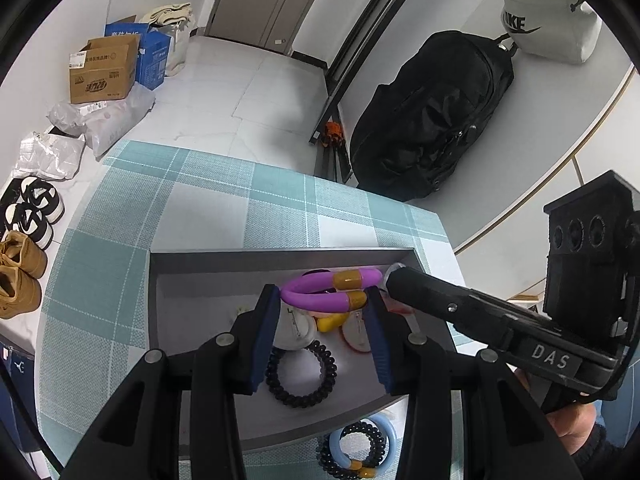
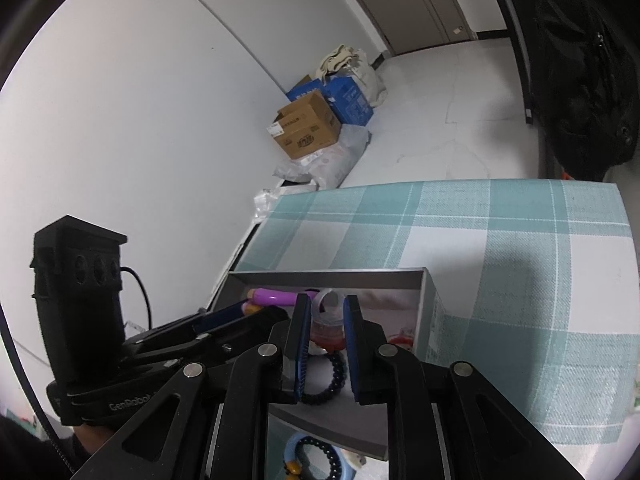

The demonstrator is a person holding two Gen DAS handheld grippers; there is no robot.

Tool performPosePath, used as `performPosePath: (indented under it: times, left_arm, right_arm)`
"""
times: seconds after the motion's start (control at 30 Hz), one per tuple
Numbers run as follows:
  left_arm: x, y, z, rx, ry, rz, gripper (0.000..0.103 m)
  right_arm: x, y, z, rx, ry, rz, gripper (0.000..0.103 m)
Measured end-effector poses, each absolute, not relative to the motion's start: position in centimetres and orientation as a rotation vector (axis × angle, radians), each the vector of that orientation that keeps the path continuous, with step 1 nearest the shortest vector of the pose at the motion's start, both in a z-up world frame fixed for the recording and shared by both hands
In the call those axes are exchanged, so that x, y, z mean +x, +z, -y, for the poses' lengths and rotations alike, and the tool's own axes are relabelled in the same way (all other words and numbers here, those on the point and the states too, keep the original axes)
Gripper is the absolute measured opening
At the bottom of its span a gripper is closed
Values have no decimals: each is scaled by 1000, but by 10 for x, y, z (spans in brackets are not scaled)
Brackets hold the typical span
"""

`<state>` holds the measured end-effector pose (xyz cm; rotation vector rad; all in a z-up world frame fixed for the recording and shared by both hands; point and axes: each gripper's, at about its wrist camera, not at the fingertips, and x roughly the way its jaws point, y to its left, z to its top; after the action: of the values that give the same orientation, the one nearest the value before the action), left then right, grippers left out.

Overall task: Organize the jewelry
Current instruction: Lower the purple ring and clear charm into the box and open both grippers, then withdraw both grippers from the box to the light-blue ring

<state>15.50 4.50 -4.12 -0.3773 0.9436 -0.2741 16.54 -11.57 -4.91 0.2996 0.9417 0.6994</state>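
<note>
Teal checked cloth covers a table holding a grey tray of jewelry. Left gripper clamps a purple bangle over the tray, above a black coil band lying on its floor. Right gripper has a clear ring between narrowly parted pads; whether they press it I cannot tell. A blue bangle waits outside. Best lower each piece flat into free space, then let go gently.
</note>
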Motion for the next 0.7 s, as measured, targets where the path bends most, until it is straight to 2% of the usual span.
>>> performPosePath:
  times: [0.07, 0.13, 0.27, 0.33, 0.37, 0.47, 0.7]
  left_arm:
    - [156, -43, -46, -390, -281, -959, 37]
    - [157, -44, -47, -414, -290, -975, 37]
    - [157, -45, -46, -427, -300, -1003, 45]
    - [153, -43, -43, -399, -284, -995, 46]
    - [152, -42, -42, -385, -279, -992, 47]
    - [145, -38, -39, -348, -274, -967, 63]
    - [136, -35, -40, -343, -263, -936, 63]
  right_arm:
    - [166, -50, 117, 301, 692, -948, 17]
    - [165, -50, 119, 299, 681, -938, 25]
    - [161, -45, 126, 321, 685, -900, 31]
    - [159, -41, 130, 327, 680, -873, 39]
    - [158, -40, 132, 333, 679, -865, 39]
    - [157, -37, 135, 346, 679, -853, 41]
    - [147, -32, 137, 327, 681, -814, 42]
